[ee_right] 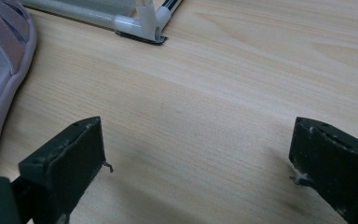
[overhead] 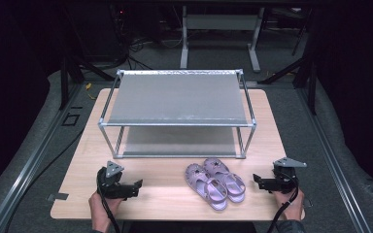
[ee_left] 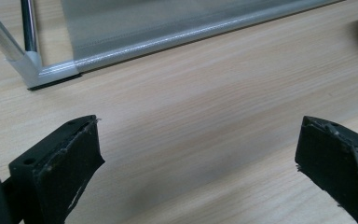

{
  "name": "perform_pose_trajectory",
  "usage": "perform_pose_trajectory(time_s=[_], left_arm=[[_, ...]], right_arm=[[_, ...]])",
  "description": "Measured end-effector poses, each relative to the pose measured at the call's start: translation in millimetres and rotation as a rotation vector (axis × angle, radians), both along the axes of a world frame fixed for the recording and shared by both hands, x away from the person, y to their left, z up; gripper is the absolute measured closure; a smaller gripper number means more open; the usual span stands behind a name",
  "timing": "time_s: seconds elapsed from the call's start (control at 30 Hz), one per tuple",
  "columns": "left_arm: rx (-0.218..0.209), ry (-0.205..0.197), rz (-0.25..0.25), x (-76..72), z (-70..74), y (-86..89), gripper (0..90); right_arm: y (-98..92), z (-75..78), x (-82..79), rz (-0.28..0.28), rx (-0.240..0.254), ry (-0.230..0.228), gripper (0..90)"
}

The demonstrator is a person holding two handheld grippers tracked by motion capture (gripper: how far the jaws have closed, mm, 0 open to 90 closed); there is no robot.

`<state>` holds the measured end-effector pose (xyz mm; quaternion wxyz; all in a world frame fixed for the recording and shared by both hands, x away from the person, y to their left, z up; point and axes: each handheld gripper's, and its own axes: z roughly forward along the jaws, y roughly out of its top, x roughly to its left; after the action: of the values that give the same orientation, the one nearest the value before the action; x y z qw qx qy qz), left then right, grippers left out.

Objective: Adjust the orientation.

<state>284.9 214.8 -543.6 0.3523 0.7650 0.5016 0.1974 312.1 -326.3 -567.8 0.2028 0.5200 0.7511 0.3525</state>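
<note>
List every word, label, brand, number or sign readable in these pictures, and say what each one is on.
None can be read: the sandals, the rack, the table, the left gripper and the right gripper carry no legible text. The sandals bear dark star shapes, not letters.

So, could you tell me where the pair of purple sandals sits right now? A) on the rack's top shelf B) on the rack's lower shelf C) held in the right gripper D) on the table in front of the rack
D: the purple sandals lie side by side on the table, in front of the rack, between two open grippers.
</note>
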Motion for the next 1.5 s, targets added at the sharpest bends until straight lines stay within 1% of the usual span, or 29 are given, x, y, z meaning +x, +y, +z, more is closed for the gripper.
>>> perform_pose_trajectory(time_s=[0.17, 0.2, 0.23, 0.4, 0.53, 0.57, 0.6, 0.63, 0.67, 0.7, 0.73, 0.77, 0.8, 0.83, 0.87, 0.93, 0.97, 1.0, 1.03, 1.07, 1.1, 1.13, 1.17, 1.2, 1.23, 1.3, 1.37, 1.4, 1.5], left_arm=[[-0.002, 0.011, -0.007, -0.3, 2.7, -2.0, 0.0], [-0.012, 0.028, -0.011, 0.2, 3.4, -4.4, 0.0], [-0.014, 0.032, -0.013, 0.0, 4.4, -5.7, 0.0], [-0.032, 0.023, -0.027, -1.3, 10.7, -12.8, 0.0], [-0.049, -0.003, -0.059, -1.6, 21.1, -24.8, 0.0], [-0.049, -0.003, -0.059, -1.6, 21.1, -24.8, 0.0], [-0.056, 0.006, -0.076, -2.0, 23.6, -31.5, 0.0], [-0.056, 0.006, -0.076, -2.0, 23.6, -31.5, 0.0], [-0.063, 0.007, -0.097, -2.9, 25.6, -39.5, 0.0], [-0.063, 0.007, -0.097, -2.9, 25.6, -39.5, 0.0], [-0.068, 0.006, -0.117, -3.7, 27.9, -47.5, 0.0], [-0.068, 0.006, -0.117, -3.7, 27.9, -47.5, 0.0], [-0.07, 0.005, -0.137, -4.7, 30.3, -55.6, 0.0], [-0.07, 0.005, -0.137, -4.7, 30.3, -55.6, 0.0], [-0.073, 0.004, -0.157, -5.8, 32.8, -64.5, 0.0], [-0.081, 0.005, -0.181, -6.6, 35.1, -73.4, 0.0], [-0.081, 0.005, -0.181, -6.6, 35.1, -73.4, 0.0], [-0.081, 0.011, -0.2, -7.2, 37.1, -82.8, 0.0], [-0.081, 0.011, -0.2, -7.2, 37.1, -82.8, 0.0], [-0.081, 0.013, -0.209, -7.7, 37.9, -87.9, 0.0], [-0.075, 0.017, -0.228, -8.8, 38.8, -97.8, 0.6], [-0.075, 0.017, -0.228, -8.8, 38.8, -97.8, 1.5], [-0.072, 0.027, -0.246, -10.7, 38.0, -107.5, 2.3], [-0.072, 0.027, -0.246, -10.7, 38.0, -107.5, 3.0], [-0.075, 0.036, -0.262, -12.9, 36.8, -116.8, 4.1], [-0.087, 0.047, -0.277, -13.8, 36.2, -125.6, 4.7], [-0.09, 0.052, -0.286, -14.2, 36.6, -135.4, 4.6], [-0.09, 0.052, -0.286, -14.2, 36.6, -135.4, 4.6], [-0.092, 0.054, -0.315, -14.4, 37.6, -151.8, 5.3]], right_arm=[[-0.6, -0.1, 0.3, 0.002, 0.01, 0.002, 2.8], [-0.4, -0.1, 0.3, 0.002, 0.005, 0.003, 3.0], [-0.2, -0.1, 0.4, -0.001, 0.004, 0.004, 3.2], [-0.8, -0.2, 0.8, 0.002, 0.007, 0.007, 3.3], [-0.6, -0.3, 1.0, 0.004, 0.008, 0.011, 3.4], [-0.6, -0.3, 1.0, 0.004, 0.008, 0.011, 3.4], [-0.4, -0.2, 0.4, 0.003, 0.005, 0.005, 3.6], [-0.2, -0.2, 0.7, 0.0, 0.001, 0.009, 3.6], [-0.2, -0.2, 0.9, -0.001, 0.002, 0.011, 3.6], [-0.2, -0.2, 0.9, -0.001, 0.002, 0.011, 3.6], [-0.5, -0.3, 1.0, 0.003, 0.006, 0.011, 3.8], [-0.5, -0.3, 1.0, 0.003, 0.006, 0.011, 3.8], [-0.2, -0.4, 1.0, 0.003, 0.005, 0.011, 4.0], [-0.2, -0.4, 1.0, 0.003, 0.005, 0.011, 4.0], [-0.1, -0.4, 1.1, 0.0, 0.001, 0.012, 4.1], [-0.2, -0.4, 1.1, 0.002, 0.003, 0.013, 4.1], [-0.2, -0.4, 1.1, 0.002, 0.003, 0.013, 4.1], [-0.1, -0.5, 1.1, 0.004, 0.002, 0.013, 4.7], [-0.1, -0.5, 1.1, 0.004, 0.002, 0.013, 4.7], [0.1, -0.5, 1.1, 0.003, 0.001, 0.013, 4.7], [0.1, -0.4, 1.0, 0.0, -0.001, 0.013, 4.7], [0.1, -0.4, 1.0, 0.0, -0.001, 0.013, 4.7], [0.1, -0.4, 1.0, 0.003, 0.001, 0.012, 4.7], [0.1, -0.4, 1.0, 0.003, 0.001, 0.012, 4.7], [0.3, -0.5, 0.9, 0.003, 0.0, 0.013, 4.7], [0.6, -0.3, 0.6, 0.0, -0.003, 0.011, 4.7], [0.6, -0.4, 0.9, -0.001, -0.004, 0.013, 4.7], [0.6, -0.4, 0.9, -0.001, -0.004, 0.013, 4.7], [0.7, -0.3, 0.6, -0.003, -0.005, 0.011, 4.8]])
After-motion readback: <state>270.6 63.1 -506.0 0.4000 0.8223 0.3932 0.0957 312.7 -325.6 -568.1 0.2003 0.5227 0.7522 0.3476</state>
